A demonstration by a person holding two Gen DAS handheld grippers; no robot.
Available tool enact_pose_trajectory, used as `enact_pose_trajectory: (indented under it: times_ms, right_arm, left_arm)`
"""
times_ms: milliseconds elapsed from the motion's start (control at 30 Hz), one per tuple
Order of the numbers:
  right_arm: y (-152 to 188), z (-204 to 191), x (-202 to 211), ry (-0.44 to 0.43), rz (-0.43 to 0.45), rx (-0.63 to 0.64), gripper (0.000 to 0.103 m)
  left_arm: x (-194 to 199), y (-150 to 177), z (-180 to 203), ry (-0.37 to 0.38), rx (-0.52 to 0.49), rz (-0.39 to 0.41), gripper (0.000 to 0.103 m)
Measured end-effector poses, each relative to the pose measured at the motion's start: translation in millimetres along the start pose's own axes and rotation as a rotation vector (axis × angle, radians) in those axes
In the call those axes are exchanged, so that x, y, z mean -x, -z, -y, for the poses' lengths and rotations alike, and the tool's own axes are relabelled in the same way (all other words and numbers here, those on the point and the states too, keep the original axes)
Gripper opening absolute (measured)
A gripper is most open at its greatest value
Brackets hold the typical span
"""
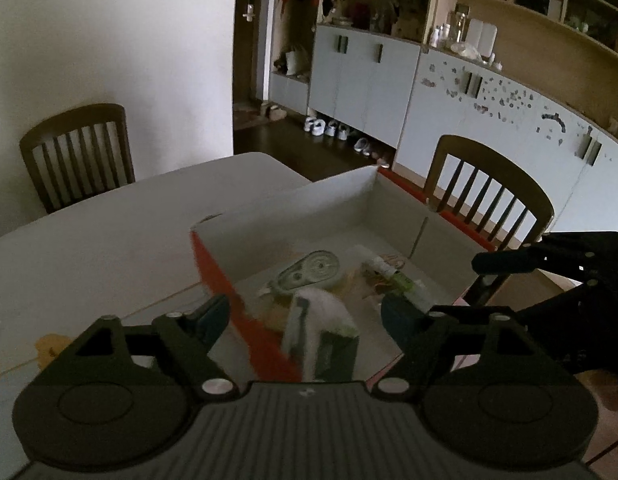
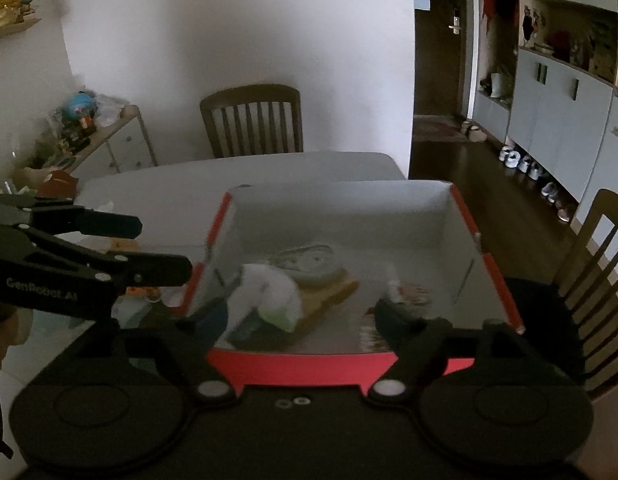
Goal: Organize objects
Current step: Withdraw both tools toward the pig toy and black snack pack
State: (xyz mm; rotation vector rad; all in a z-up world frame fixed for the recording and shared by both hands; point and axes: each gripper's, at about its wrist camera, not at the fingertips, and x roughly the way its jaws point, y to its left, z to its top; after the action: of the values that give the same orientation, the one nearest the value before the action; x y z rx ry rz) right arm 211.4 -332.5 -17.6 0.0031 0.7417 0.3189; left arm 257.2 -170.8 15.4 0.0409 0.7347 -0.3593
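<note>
Both the left gripper and the right gripper hang with fingers spread and empty over the red-edged box on the desk, the white-and-green item inside lying nearer the right gripper's left finger.

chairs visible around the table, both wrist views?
2. One chair at the table's far side against the white wall; another chair beside the red box's corner, cabinet side. Others may be hidden.
</note>
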Motion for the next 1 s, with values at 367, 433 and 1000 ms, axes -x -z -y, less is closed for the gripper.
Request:
enact_pose_trajectory:
  times_ms: [367,433,1000]
  right_arm:
    - [0.7,-59.2,-12.0,-0.008,0.005,-0.030,0.102]
    - [0.4,-69.7,-16.2,-0.004,0.001,-0.028,0.102]
    - [-4.1,-149.5,-64.3,-0.016,-0.078,0.017,0.102]
  left_arm:
    - [27.5,35.1,-67.4,-0.016,0.087,-0.027,0.086]
    - [30.7,42.6,-81.3,-0.025,0.110,-0.031,0.088]
    - [38.5,98.3,-182.6,-0.128,0.238,-0.052,0.102]
